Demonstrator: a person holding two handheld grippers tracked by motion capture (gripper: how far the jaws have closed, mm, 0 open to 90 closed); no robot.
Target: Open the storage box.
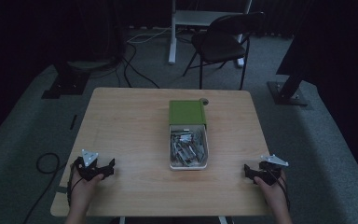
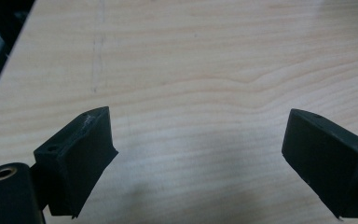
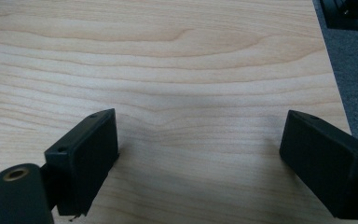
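Grippers parked at the near corners, tray waiting mid-surface.
Left hand-held gripper rests on the surface, jaws spread wide on bare wood; right hand-held gripper the same. Tray of metal bits sits between them, well apart, green lid slid back.

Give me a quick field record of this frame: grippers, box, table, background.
left gripper: open, low at the table's near left, jaws wide apart over bare wood, holding nothing
right gripper: open, low at the near right, holding nothing
box: white tray at table centre, full of small metal parts, kind too small to tell
lid: green, covers the box's far part; the near part is open
table: light wood
background: black folding chair, cables on a grey floor
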